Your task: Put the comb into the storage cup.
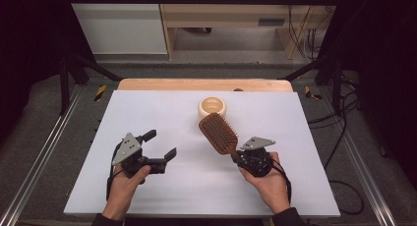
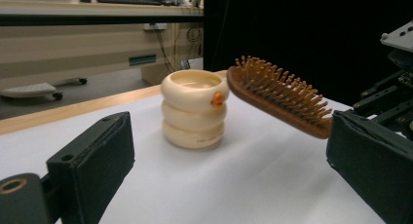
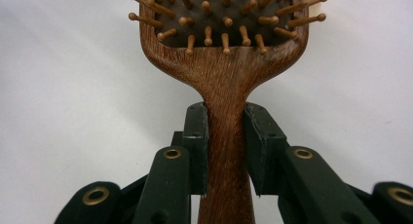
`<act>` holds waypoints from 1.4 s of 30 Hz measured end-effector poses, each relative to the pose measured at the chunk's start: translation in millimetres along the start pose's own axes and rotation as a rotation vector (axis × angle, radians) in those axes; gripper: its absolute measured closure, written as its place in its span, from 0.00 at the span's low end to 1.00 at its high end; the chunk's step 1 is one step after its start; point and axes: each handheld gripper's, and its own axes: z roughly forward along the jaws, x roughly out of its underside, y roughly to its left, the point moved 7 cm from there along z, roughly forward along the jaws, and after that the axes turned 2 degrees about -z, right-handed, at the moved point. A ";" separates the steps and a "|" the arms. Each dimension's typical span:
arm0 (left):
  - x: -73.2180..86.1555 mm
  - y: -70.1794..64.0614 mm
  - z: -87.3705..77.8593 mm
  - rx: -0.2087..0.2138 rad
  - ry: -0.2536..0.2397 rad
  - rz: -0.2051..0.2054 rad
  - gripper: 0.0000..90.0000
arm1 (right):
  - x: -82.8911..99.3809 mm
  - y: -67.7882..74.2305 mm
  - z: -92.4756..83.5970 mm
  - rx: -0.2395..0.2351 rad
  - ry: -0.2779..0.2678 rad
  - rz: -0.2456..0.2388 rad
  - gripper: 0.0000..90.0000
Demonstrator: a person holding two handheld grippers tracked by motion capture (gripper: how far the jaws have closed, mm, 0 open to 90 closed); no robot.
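A brown wooden hairbrush [image 1: 218, 133] with wooden bristles facing up is held off the white table by its handle. My right gripper [image 1: 237, 156] is shut on that handle; in the right gripper view both pads [image 3: 197, 136] clamp the handle of the hairbrush [image 3: 225, 78]. A cream ribbed cup [image 1: 212, 107] with a small orange mark stands just beyond the brush head. My left gripper [image 1: 160, 143] hovers at the left with its jaws wide apart and nothing between them. In the left gripper view the cup [image 2: 194, 109] and the hairbrush [image 2: 280, 95] lie ahead, the brush head close beside the cup's rim.
The white table top [image 1: 157, 108] has a wooden strip [image 1: 204, 84] along its far edge. Metal rails [image 1: 44, 147] run down both sides, with cables [image 1: 344, 132] on the floor at the right. Furniture stands beyond the table.
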 end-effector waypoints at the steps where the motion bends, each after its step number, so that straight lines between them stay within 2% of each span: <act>1: -1.5 -3.1 3.7 0.008 0.001 0.003 0.04 | -0.6 0.2 -0.7 0.001 -0.006 -0.001 0.81; 4: -4.5 -8.3 10.8 0.023 0.000 0.001 0.04 | -2.4 1.1 -2.0 0.000 -0.025 -0.003 0.81; 5: -7.4 -11.7 18.6 0.037 -0.002 0.000 0.04 | -3.4 1.7 -2.3 0.001 -0.032 -0.005 0.81; 8: -10.8 -10.6 27.4 0.034 -0.004 0.009 0.04 | -5.9 3.7 -2.6 0.001 -0.052 -0.009 0.81; 12: -11.3 -7.3 32.9 0.032 -0.003 -0.009 0.04 | -8.0 7.0 -1.8 -0.007 -0.076 -0.027 0.81; 18: -7.8 -4.5 23.5 0.009 0.009 -0.002 0.04 | -13.0 14.5 -1.1 -0.041 -0.120 -0.028 0.81; 22: -7.6 -1.8 18.6 0.002 -0.001 -0.037 0.04 | -16.7 19.7 -0.5 -0.040 -0.141 -0.029 0.81; 34: -12.0 -9.4 17.8 0.025 -0.011 -0.062 0.04 | -22.1 27.2 0.2 -0.040 -0.183 -0.026 0.81; 35: -11.2 -9.2 18.6 0.015 -0.009 -0.072 0.03 | -23.2 29.0 1.0 -0.042 -0.188 -0.027 0.81; 38: -9.9 -10.8 20.3 0.022 -0.009 -0.105 0.03 | -24.4 31.9 2.6 -0.048 -0.194 -0.030 0.81; 42: -11.7 -11.6 19.5 0.021 -0.012 -0.113 0.03 | -25.9 36.6 4.7 -0.051 -0.199 -0.035 0.81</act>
